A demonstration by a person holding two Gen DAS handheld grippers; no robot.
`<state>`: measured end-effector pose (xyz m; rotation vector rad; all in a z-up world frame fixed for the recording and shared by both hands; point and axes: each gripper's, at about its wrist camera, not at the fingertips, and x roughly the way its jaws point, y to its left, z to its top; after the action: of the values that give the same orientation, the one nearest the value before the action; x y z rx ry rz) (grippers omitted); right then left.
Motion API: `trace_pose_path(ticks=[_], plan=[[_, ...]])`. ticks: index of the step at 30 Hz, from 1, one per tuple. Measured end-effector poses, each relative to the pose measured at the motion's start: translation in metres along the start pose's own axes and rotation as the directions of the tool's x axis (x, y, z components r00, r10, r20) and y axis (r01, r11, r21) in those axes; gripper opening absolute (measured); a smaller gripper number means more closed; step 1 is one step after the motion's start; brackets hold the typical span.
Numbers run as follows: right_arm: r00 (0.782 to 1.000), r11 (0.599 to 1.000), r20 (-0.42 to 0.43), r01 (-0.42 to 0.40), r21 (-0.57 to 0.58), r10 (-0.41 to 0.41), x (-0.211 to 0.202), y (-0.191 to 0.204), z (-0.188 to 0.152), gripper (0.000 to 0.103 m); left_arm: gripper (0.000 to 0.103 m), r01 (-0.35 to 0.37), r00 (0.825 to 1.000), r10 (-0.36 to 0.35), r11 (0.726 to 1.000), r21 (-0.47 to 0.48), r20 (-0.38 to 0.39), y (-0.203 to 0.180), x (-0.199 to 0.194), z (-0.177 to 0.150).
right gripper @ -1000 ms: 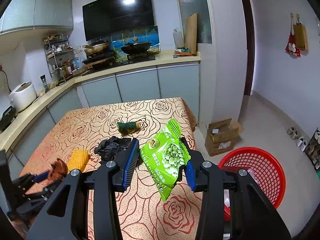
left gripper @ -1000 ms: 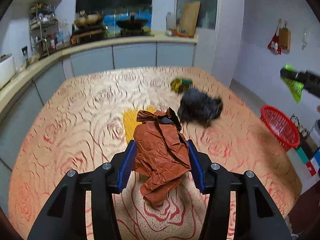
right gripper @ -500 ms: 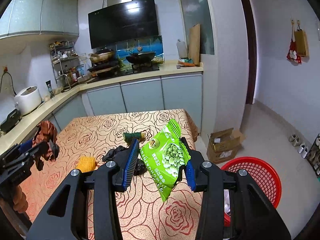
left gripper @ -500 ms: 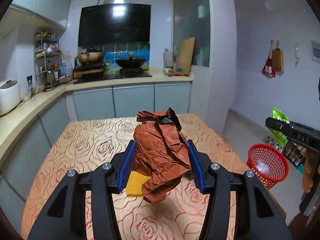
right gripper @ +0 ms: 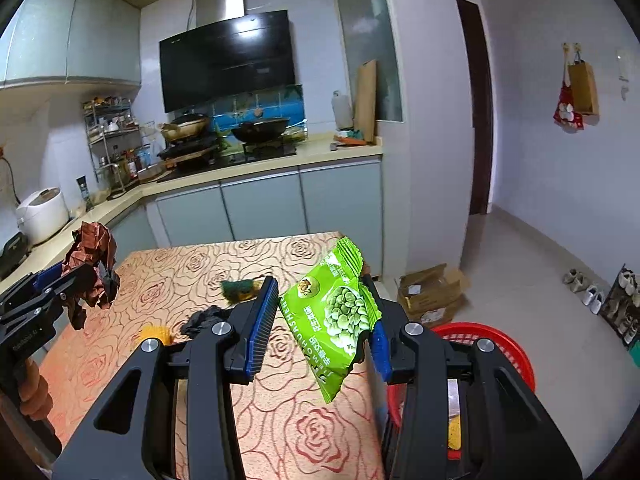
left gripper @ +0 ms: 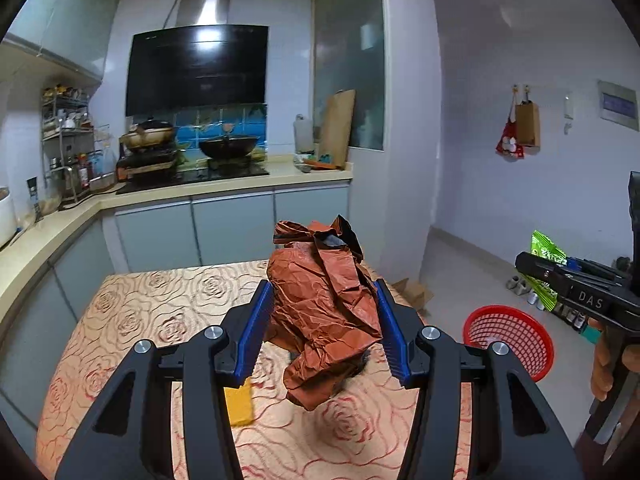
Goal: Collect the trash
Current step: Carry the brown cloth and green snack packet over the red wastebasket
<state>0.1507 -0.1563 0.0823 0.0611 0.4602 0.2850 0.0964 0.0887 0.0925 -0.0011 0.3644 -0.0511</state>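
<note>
My left gripper [left gripper: 326,328] is shut on a crumpled brown wrapper [left gripper: 324,304] and holds it above the rose-patterned table [left gripper: 160,312]. My right gripper [right gripper: 320,320] is shut on a green snack bag [right gripper: 338,316], held over the table's right edge. The red mesh basket [left gripper: 508,340] stands on the floor right of the table; in the right wrist view it [right gripper: 500,352] lies just right of the right gripper. The right gripper with the green bag shows at the right in the left wrist view [left gripper: 560,276]. The left gripper with the brown wrapper shows at the left in the right wrist view [right gripper: 80,276].
On the table lie a yellow piece [left gripper: 239,404], a black crumpled bag [right gripper: 204,320] and a green-yellow wrapper [right gripper: 238,288]. A cardboard box [right gripper: 432,292] sits on the floor beyond the basket. Kitchen counters run behind and to the left. Shoes line the right wall.
My left gripper has lifted the brown wrapper up off the table and tilted level. My right gripper has risen a little with the green bag.
</note>
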Motion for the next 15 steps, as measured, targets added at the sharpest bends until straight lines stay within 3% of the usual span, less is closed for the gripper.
trace_pose_path(ticks=[10,15], plan=[[0.995,0.994,0.004,0.102,0.036,-0.103,-0.01,-0.044,-0.003,0.041,0.049,0.113,0.994,-0.113,0.992,0.054,-0.009,-0.051,0.031,0.01],[0.986,0.984,-0.01,0.167,0.053,-0.167,-0.013,-0.072,-0.009,0.041,0.049,0.193,0.981,-0.191,0.977,0.091,-0.036,-0.088,0.051,0.011]])
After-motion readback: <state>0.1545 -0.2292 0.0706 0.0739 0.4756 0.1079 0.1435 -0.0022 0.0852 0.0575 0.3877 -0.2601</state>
